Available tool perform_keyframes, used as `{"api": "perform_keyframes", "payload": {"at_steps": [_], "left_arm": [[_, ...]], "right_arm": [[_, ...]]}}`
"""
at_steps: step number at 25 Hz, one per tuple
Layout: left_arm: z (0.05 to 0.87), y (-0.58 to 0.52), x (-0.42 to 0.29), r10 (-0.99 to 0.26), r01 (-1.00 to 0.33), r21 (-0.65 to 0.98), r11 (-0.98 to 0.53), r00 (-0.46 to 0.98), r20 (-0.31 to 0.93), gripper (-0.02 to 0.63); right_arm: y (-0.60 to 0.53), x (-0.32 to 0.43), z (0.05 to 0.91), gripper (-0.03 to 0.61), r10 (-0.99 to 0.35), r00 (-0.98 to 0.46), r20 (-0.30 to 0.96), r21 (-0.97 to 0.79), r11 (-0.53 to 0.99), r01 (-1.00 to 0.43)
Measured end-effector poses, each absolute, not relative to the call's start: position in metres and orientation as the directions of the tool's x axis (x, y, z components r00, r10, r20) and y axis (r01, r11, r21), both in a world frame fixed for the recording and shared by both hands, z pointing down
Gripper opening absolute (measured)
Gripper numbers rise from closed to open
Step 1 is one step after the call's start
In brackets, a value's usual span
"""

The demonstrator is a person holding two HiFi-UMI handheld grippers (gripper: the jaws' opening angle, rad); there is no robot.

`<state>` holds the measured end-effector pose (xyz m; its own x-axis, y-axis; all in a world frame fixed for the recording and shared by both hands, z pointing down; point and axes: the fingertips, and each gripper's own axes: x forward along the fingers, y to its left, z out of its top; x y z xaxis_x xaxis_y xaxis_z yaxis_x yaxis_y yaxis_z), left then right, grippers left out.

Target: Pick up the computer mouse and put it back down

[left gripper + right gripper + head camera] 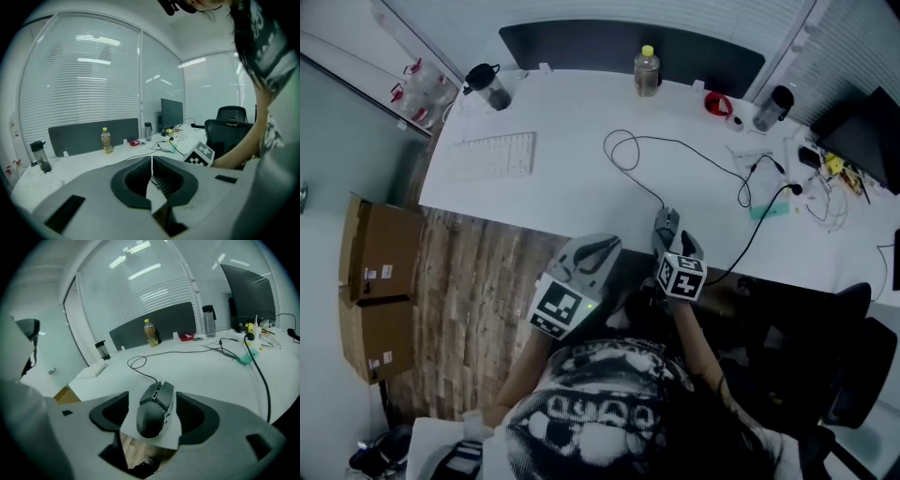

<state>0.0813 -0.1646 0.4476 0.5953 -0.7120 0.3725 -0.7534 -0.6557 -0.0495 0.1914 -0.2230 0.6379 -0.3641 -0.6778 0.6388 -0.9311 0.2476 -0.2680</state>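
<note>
Cool, even overhead light, strip lamps glaring off the blinds [89, 70]; both gripper views bulge fisheye, with black corners and soft edges.

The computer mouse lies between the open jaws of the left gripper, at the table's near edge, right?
No, it is the right gripper: the right gripper view shows the computer mouse between its open jaws, at the near edge of the table. The left gripper is shut and empty.
</note>
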Motion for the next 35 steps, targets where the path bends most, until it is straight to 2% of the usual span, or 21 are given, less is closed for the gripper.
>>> {"api": "perform_keyframes", "payload": {"at_steps": [4,7,10,17,23,28,35], "left_arm": [[0.45,-0.168,0.076,-0.741,-0.788,-0.062,-0.613,0.546,0.389,0.006],[0.454,-0.167,0.073,-0.754,-0.807,-0.063,-0.587,0.516,0.407,0.006],[0.457,-0.165,0.074,-0.761,-0.822,-0.058,-0.567,0.496,0.418,0.006],[0.463,-0.163,0.082,-0.773,-0.843,-0.053,-0.535,0.463,0.435,0.006],[0.466,-0.157,0.091,-0.789,-0.864,-0.059,-0.5,0.426,0.442,0.006],[0.472,-0.152,0.099,-0.788,-0.874,-0.056,-0.483,0.406,0.463,0.006],[0.471,-0.158,0.096,-0.783,-0.867,-0.081,-0.492,0.4,0.477,0.006]], "right_arm": [[-0.235,0.19,0.667,0.39,-0.617,-0.327,0.716,-0.231,0.232,-0.945],[-0.245,0.179,0.676,0.397,-0.597,-0.324,0.734,-0.193,0.275,-0.942],[-0.25,0.17,0.685,0.397,-0.577,-0.308,0.756,-0.15,0.305,-0.94],[-0.253,0.177,0.686,0.337,-0.609,-0.278,0.743,-0.124,0.283,-0.951],[-0.249,0.182,0.687,0.321,-0.575,-0.37,0.73,-0.189,0.35,-0.917],[-0.251,0.184,0.682,0.318,-0.548,-0.47,0.692,-0.318,0.354,-0.88],[-0.26,0.183,0.664,0.314,-0.54,-0.548,0.639,-0.392,0.385,-0.836]]}}
